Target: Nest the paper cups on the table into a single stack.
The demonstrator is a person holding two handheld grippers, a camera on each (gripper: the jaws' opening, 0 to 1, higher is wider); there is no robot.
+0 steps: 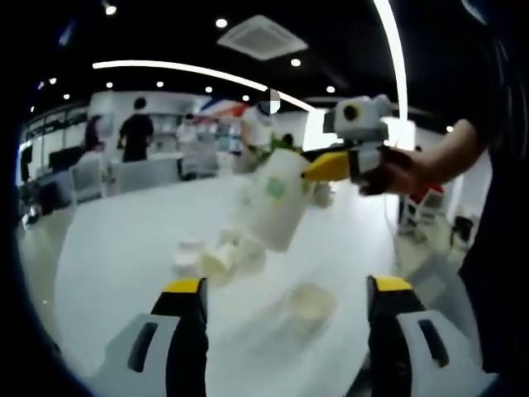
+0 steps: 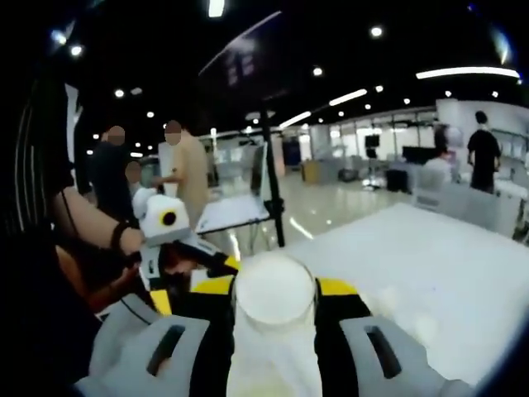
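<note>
Above a white table (image 1: 124,248), the right gripper (image 1: 318,169) clamps a tall nested paper cup stack (image 1: 277,203) aloft, tilted. Its own view shows the stack's base (image 2: 274,291) wedged between yellow-tipped jaws. The left gripper (image 1: 285,298) hovers, jaws spread and empty, over loose paper cups (image 1: 216,258) scattered on the tabletop.

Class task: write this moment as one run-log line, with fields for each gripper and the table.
right gripper: shut on cup, lifted | left gripper: open, holds nothing | table: loose cups lying unstacked
</note>
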